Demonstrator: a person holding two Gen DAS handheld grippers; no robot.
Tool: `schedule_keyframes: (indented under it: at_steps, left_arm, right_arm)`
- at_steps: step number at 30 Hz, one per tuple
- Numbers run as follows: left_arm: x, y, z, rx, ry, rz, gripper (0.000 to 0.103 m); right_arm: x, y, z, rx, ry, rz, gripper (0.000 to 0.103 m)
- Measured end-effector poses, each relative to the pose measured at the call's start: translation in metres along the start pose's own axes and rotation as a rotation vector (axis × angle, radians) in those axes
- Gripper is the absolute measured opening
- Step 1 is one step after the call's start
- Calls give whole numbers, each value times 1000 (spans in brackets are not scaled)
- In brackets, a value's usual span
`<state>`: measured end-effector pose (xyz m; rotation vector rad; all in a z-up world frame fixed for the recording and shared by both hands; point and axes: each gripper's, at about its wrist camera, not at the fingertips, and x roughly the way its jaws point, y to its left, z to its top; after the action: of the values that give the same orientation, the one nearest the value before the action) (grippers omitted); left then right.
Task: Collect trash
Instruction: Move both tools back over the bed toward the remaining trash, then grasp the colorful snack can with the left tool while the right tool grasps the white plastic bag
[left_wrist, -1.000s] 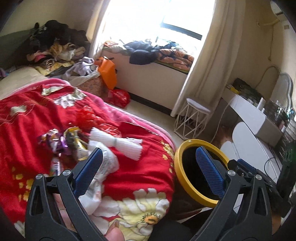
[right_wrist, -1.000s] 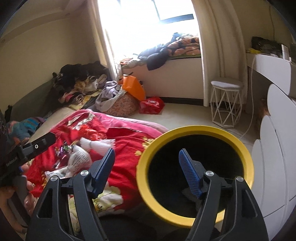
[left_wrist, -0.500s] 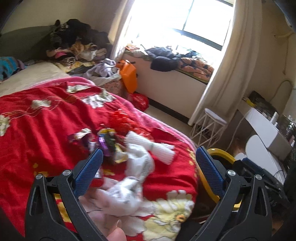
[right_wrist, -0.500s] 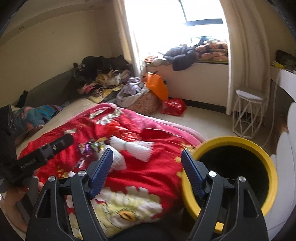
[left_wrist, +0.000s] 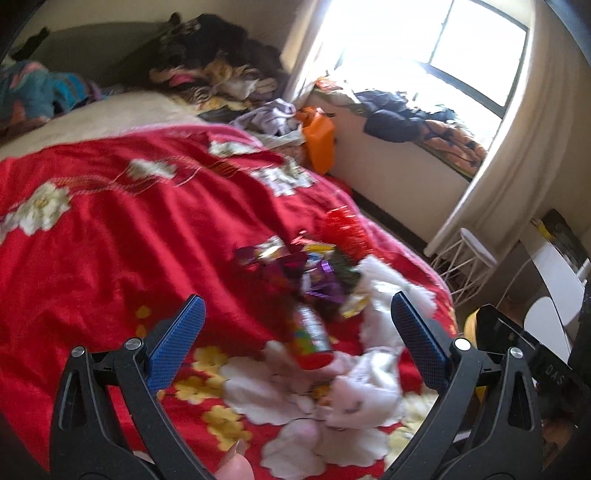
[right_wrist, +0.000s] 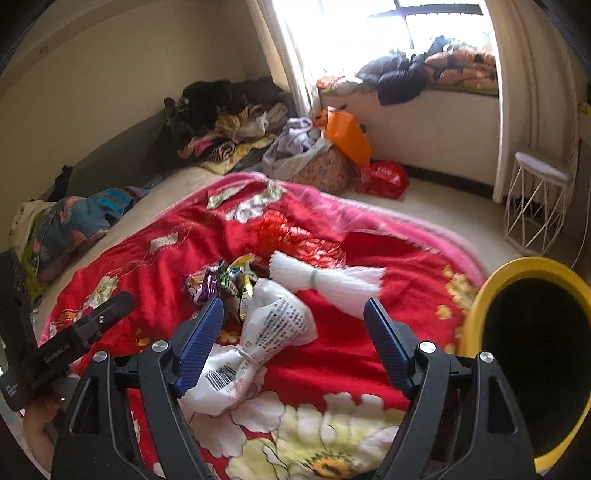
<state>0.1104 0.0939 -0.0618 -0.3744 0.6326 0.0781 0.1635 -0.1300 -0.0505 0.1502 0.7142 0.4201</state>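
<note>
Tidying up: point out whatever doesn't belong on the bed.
A litter pile sits on the red blanket: white plastic bag, white bundle, shiny wrappers and red foil. The yellow bin stands beside the bed.

Crumpled wrappers (right_wrist: 225, 280) heaped beside yellow-rimmed bin (right_wrist: 476, 306)

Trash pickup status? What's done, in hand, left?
Done: nothing visibly; the yellow bin's inside is too dark to tell. In hand: nothing; left gripper and right gripper both open. Left: white printed bag, candy wrappers, white bundle, red foil on the red blanket.
</note>
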Motion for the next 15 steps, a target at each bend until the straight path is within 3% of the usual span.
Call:
schedule_keyframes:
  at_steps: [4, 15]
  left_arm:
    - [9, 18, -4, -51, 50, -1, 91]
    - [47, 19, -18, -108, 202, -115, 61]
  right_arm:
    - [26, 4, 1, 20, 55, 12, 76]
    - [84, -1, -4, 87, 179, 43, 76]
